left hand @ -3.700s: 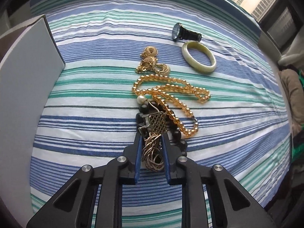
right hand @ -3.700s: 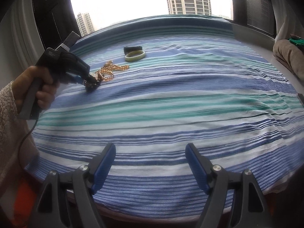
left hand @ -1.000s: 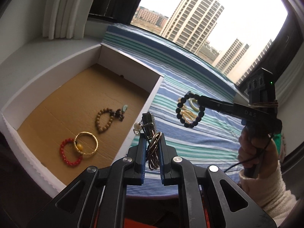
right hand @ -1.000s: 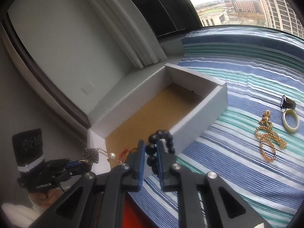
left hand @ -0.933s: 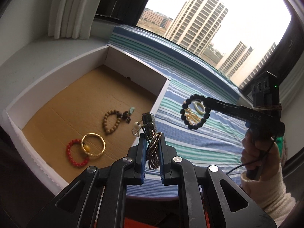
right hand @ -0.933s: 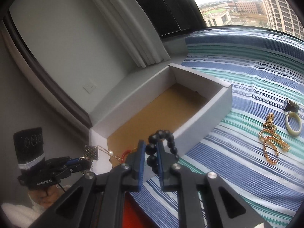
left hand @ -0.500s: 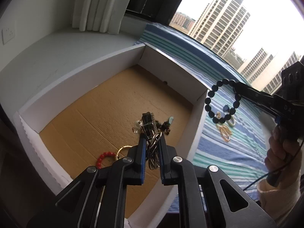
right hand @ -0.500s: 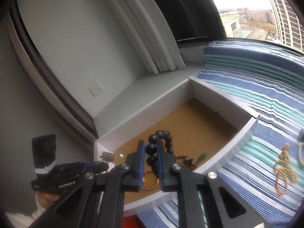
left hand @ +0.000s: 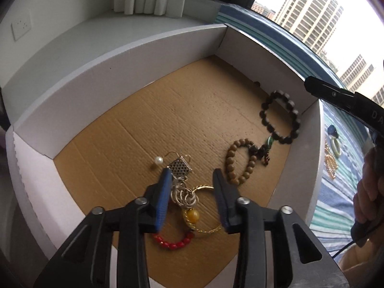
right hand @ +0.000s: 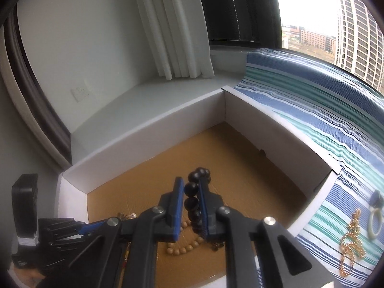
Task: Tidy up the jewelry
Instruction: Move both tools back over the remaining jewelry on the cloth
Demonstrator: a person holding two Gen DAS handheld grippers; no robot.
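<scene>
A white box with a brown cardboard floor (left hand: 168, 110) holds jewelry. My left gripper (left hand: 192, 180) is open just above the floor; the silver chain piece with a mesh square and a pearl (left hand: 178, 168) lies between its fingers, against the left pad. A gold bangle with an amber bead (left hand: 192, 216), a red bead bracelet (left hand: 172, 240) and a brown bead bracelet (left hand: 240, 165) lie nearby. My right gripper (right hand: 192, 192) is shut on the black bead bracelet (right hand: 192, 189), which hangs over the box (left hand: 280, 117).
On the striped blue, green and white cloth (right hand: 312, 124) to the right of the box lie a gold bead necklace (right hand: 348, 247), gold earrings, a pale green bangle (right hand: 374, 223) and a dark watch (right hand: 375, 198). The white box wall (right hand: 148, 132) stands beside a grey ledge and curtain.
My left gripper went down into the box, opened and let go of the silver chain piece. My right gripper carried the black bead bracelet from beside the box to over its floor.
</scene>
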